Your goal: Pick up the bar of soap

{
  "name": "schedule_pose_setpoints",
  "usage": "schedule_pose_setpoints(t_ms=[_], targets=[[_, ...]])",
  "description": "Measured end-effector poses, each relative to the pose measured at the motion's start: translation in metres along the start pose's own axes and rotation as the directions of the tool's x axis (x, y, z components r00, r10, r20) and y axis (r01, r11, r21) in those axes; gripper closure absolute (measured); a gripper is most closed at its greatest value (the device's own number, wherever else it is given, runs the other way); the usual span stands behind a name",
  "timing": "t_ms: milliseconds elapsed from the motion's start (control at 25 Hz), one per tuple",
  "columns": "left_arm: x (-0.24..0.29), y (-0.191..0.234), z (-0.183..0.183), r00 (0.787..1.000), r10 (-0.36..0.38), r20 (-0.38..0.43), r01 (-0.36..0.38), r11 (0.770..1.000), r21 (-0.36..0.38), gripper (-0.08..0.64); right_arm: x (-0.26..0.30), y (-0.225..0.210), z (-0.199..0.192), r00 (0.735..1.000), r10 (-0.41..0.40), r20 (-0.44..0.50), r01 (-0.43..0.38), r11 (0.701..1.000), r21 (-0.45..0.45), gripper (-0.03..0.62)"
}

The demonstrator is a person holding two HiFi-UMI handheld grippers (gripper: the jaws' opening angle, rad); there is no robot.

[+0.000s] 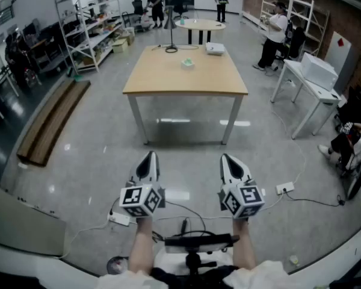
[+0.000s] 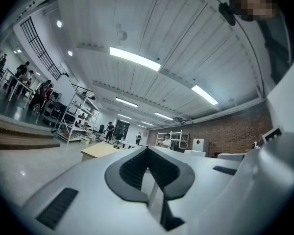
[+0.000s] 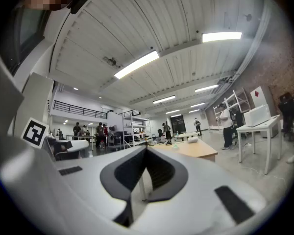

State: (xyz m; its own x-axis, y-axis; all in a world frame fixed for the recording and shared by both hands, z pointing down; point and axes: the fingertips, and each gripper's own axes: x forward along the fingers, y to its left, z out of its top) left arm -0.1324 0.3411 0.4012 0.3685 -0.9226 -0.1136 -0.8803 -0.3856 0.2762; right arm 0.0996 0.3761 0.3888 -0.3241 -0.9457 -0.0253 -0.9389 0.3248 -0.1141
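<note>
Bar of soap: a small pale green block (image 1: 187, 64), which I take to be the bar of soap. It lies on the far half of a light wooden rectangular table with white metal legs (image 1: 162, 80).

Neighbours on the table: a flat white box (image 1: 215, 48) sits beyond the soap and to its right. A thin black stand on a round base (image 1: 171, 46) sits beyond it and to its left. Both are apart from the soap.

Left gripper: the white two-jaw left gripper (image 1: 149, 156) is low in my view and points roughly forward. Its dark ribbed pads are closed together with nothing between them.

Right gripper: the matching right gripper (image 1: 227, 159) is level beside it. Its jaws are also pressed together and empty.

Direction to soap: it is straight ahead and well apart from both grippers. A wide stretch of glossy grey floor (image 1: 186, 138) and the near half of the tabletop lie between.

Nearer hand: I judge neither. The soap sits about midway between the two jaw lines.

Long axis: the soap is too small at this range for me to tell.

Next move, my judgement: walk up to the near table edge, open one gripper's jaws, then read the soap's orientation before reaching.
</note>
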Motion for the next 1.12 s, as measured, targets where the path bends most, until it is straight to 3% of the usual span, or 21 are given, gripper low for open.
schedule_pose_setpoints(t_ms=[120, 760, 1120], targets=[[-0.002, -0.003, 0.001, 1.0, -0.007, -0.014, 0.008, 0.999, 0.033, 0.555, 0.0, 0.003, -0.002, 1.0, 0.007, 0.005, -0.007, 1.0, 0.002, 0.584], [-0.006, 0.003, -0.008, 1.0, -0.007, -0.011, 0.007, 1.0, 0.023, 0.554, -0.004, 0.0, -0.003, 0.999, -0.031, 0.018, 0.031, 0.999, -0.02, 0.584], [-0.003, -0.005, -0.008, 1.0, -0.006, -0.021, 0.007, 0.999, 0.034, 0.554, -0.011, -0.015, -0.001, 0.998, -0.056, 0.026, 0.056, 0.998, 0.012, 0.584]])
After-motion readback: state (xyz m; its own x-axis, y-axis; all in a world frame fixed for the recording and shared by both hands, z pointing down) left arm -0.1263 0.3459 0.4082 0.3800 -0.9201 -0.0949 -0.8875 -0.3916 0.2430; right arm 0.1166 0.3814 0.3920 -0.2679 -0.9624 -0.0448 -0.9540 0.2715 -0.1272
